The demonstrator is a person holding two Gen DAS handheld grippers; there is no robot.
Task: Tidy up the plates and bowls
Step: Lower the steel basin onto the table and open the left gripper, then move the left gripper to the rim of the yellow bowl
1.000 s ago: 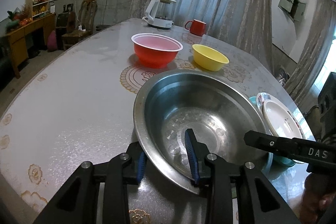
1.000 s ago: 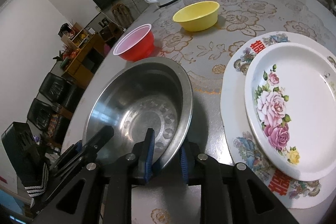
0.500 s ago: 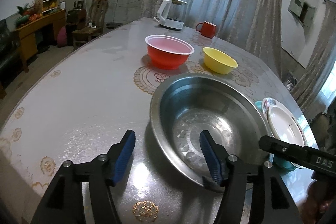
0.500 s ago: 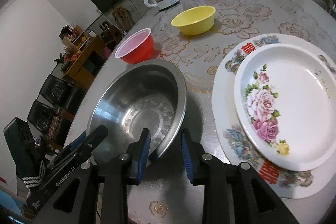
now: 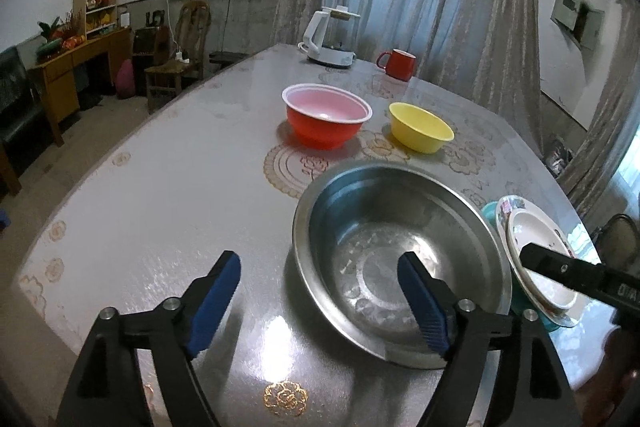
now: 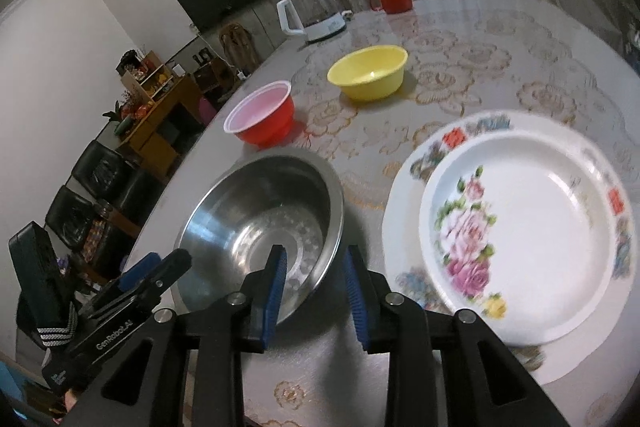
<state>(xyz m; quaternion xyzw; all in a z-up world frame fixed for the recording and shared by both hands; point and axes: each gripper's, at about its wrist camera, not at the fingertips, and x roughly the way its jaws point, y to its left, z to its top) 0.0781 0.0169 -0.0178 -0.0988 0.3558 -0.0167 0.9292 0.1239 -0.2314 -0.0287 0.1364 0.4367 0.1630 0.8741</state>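
Note:
A large steel bowl (image 5: 400, 251) rests on the table and also shows in the right wrist view (image 6: 264, 223). My left gripper (image 5: 320, 299) is wide open, its jaws astride the bowl's near left rim without touching it. My right gripper (image 6: 314, 287) is open, its jaws either side of the bowl's near rim. A red bowl (image 5: 326, 115) and a yellow bowl (image 5: 420, 127) stand farther back. A rose-patterned plate (image 6: 520, 235) lies stacked on a larger floral plate (image 6: 404, 187) to the right.
A white kettle (image 5: 328, 39) and a red mug (image 5: 398, 63) stand at the far end of the patterned table (image 5: 160, 187). A teal dish (image 5: 490, 215) lies under the plates. Chairs and a wooden desk (image 5: 76, 67) stand to the left.
Both grippers have let go of the steel bowl's rim and opened. Both have pulled back and risen a little, and the bowl now rests on the table.

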